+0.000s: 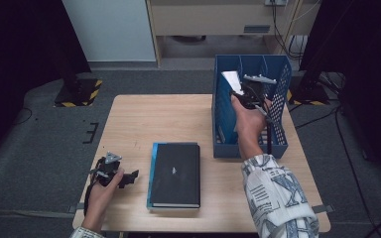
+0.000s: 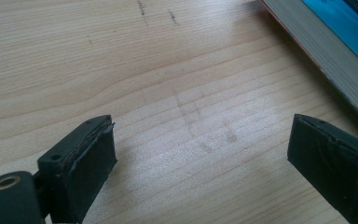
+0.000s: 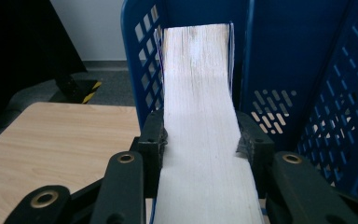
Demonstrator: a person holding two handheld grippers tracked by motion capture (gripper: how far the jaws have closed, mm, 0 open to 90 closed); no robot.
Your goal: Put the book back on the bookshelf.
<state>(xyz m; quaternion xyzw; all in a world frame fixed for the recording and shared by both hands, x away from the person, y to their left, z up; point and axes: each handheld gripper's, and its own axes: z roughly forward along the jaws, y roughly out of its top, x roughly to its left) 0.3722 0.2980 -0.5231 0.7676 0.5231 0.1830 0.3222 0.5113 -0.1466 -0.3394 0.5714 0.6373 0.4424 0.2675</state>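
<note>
Resting near the table's [image 1: 178, 114] front left corner, the left gripper [image 1: 129, 177] in the left hand [image 1: 101, 191], jaws spread wide and holding nothing, only bare wood between the pads [image 2: 91, 158]. Pointing toward the black book [image 1: 175, 174], just short of it, not touching. In the left gripper view, that book's [image 2: 326, 56] page edge and blue cover running across the upper right corner, past the right pad.

Lying flat on the table at front centre, the black book, closed, a blue edge along its left side, well apart from the bin [image 1: 250, 106].

Standing on the table's right half, the blue bin, open-topped, slotted walls, a divider inside. Reaching over its front wall, the right hand [image 1: 248, 121] with the right gripper [image 1: 239, 89], a patterned sleeve [image 1: 278, 198] behind.

Clamped on a white book [image 3: 200, 116], the right gripper [image 3: 200, 140], jaws partly closed to the book's thickness, pads [image 3: 156, 140] pressing both covers, page edge facing the camera. Held upright against the bin's left wall [image 3: 144, 70], upper end leaning slightly toward it, just left of the divider [image 3: 249, 56]. In the high view, the white book's [image 1: 232, 79] top corner showing above the gripper, inside the bin's left part. Cannot tell whether its lower end touches the bin floor.
</note>
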